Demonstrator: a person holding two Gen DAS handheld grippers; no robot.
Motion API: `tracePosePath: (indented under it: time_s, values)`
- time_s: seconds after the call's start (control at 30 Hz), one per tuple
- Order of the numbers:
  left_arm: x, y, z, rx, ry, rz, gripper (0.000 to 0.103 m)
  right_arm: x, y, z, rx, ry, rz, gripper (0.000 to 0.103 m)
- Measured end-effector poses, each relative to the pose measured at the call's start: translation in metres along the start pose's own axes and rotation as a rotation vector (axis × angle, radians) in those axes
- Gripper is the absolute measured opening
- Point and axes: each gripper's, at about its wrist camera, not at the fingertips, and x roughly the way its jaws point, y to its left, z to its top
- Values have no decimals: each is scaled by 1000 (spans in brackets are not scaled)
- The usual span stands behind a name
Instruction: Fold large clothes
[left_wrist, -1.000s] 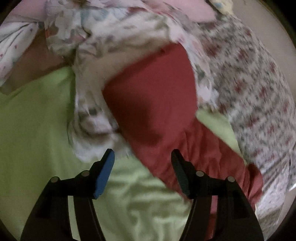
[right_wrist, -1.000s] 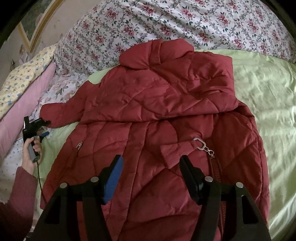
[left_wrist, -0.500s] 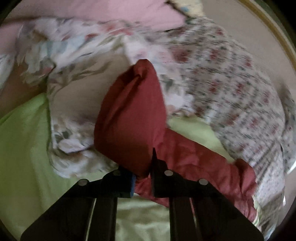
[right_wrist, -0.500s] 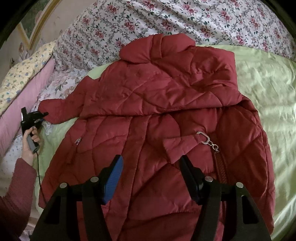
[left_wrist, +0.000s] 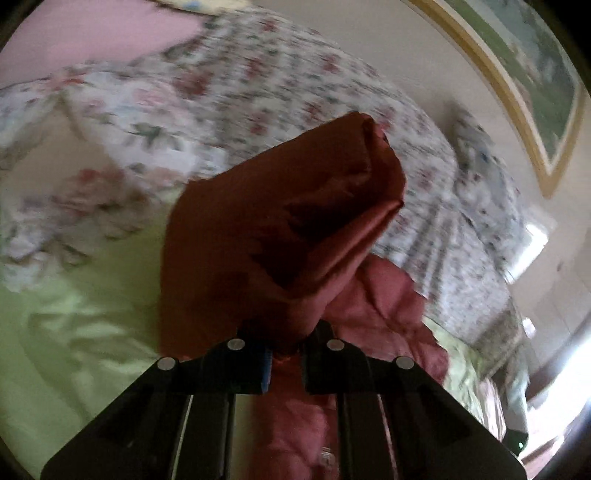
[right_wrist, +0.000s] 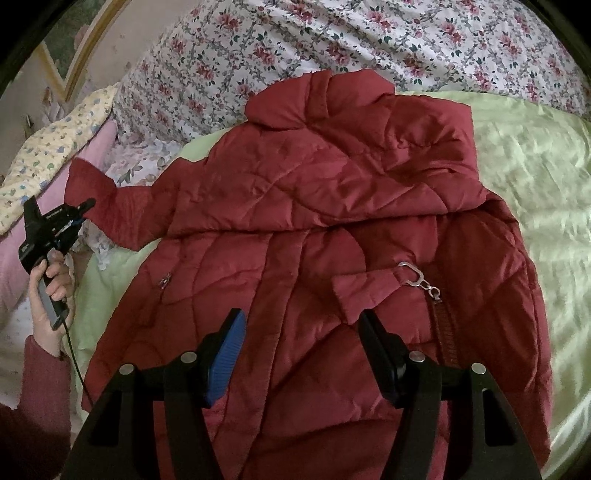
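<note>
Red quilted jacket (right_wrist: 332, 236) lay spread on the green bedsheet (right_wrist: 535, 177), collar toward the floral duvet (right_wrist: 295, 44) at the far edge of the bed, hem toward the near edge. Body of the jacket covered most of the sheet's middle; bare sheet showed along the right side & in a strip at left.

Left gripper (left_wrist: 286, 363) had its fingers pinched together on the jacket's sleeve (left_wrist: 280, 229), w/ the cuff end standing up off the bed above the fingers, open mouth of the cuff facing up-right. In the right wrist view that gripper (right_wrist: 79, 210) sat at the bed's left edge, held by the person's left hand (right_wrist: 55, 280), w/ the sleeve (right_wrist: 110, 206) raised off the sheet beside the pink pillow (right_wrist: 99, 147).

Right gripper (right_wrist: 303, 354) hovered over the jacket's lower front near the near edge, fingers wide apart, nothing between them, not touching the fabric as far as could be seen. A metal clasp (right_wrist: 413, 275) on a tab lay just beyond its right finger, next to the zipper (right_wrist: 445, 332).

Framed picture (left_wrist: 535, 74) hung on the wall behind the bed. Left view was blurred.
</note>
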Motion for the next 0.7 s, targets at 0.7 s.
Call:
tracePosePath:
  time_s: [0.7]
  values:
    - [79,-155,-79,233,205,-151,9,-16,-32,25,102,-79,51,65]
